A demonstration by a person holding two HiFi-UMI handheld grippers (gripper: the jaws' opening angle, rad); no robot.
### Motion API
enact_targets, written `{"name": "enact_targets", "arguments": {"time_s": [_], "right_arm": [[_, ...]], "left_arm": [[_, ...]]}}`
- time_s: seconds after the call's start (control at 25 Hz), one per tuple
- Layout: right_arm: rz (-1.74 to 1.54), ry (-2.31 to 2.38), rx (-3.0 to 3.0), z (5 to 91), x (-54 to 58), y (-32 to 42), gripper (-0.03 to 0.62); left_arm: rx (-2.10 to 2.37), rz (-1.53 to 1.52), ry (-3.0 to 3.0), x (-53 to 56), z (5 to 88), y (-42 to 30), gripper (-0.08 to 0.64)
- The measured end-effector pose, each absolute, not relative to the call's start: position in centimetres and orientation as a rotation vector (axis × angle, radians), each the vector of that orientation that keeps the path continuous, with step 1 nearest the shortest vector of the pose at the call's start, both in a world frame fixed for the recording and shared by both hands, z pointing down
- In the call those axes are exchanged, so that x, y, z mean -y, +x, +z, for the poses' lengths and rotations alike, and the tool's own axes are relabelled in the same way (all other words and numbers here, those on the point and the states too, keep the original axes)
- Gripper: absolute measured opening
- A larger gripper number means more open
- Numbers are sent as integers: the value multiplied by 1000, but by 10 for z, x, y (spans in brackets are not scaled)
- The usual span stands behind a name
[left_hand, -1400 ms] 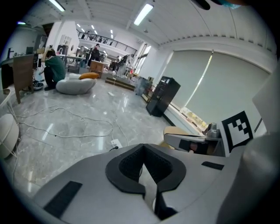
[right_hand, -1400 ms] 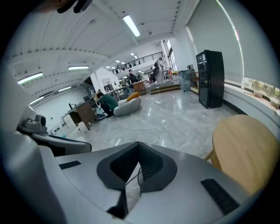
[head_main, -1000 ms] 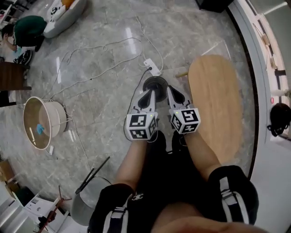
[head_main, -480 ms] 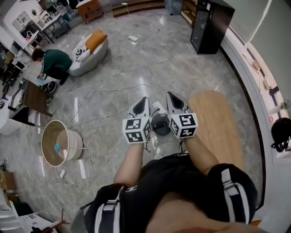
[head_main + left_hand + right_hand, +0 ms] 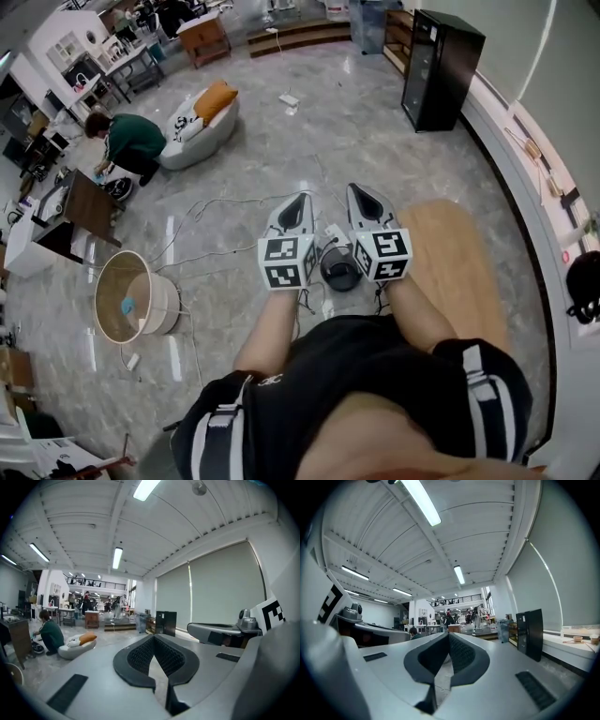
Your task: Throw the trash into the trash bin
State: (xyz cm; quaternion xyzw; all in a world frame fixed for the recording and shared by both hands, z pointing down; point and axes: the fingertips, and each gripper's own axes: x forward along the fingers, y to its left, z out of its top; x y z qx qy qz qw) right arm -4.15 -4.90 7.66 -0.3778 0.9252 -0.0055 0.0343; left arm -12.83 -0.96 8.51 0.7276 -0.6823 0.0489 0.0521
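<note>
1. Grey-shelled with black pads, the left gripper point(image 5: 153, 638) has its jaws pressed together at the tips, with nothing between them.
2. The right gripper point(image 5: 448, 635) is closed the same way and carries nothing.
3. In the head view the left gripper point(image 5: 299, 200) and the right gripper point(image 5: 360, 191) are held side by side in front of the person, close together but apart, both pointing away from the body.
4. On the marble floor point(image 5: 281, 131) below, seen between the two grippers, stand a small dark round container point(image 5: 340, 269) and a white power strip point(image 5: 335, 233). White cables point(image 5: 225, 202) trail away from the strip to the left.
5. A round beige bin point(image 5: 161, 305) stands well to the left of the grippers, open at the top, with a small blue thing point(image 5: 127, 306) lying inside it.
6. An oval wooden table point(image 5: 459, 272) lies just to the right of the right gripper.
7. Farther off are a dark wooden table point(image 5: 89, 206), a crouching person in green point(image 5: 136, 141), a white seat with an orange cushion point(image 5: 216, 97) and a black cabinet point(image 5: 441, 70).
</note>
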Motion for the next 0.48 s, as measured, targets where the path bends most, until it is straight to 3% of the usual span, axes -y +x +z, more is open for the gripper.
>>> {"name": "enact_targets", "arguments": {"time_s": [0.48], "right_arm": [[-38, -1120, -2858, 79, 39, -39, 11]], "left_arm": [[2057, 109, 2201, -2, 83, -123, 12]]}}
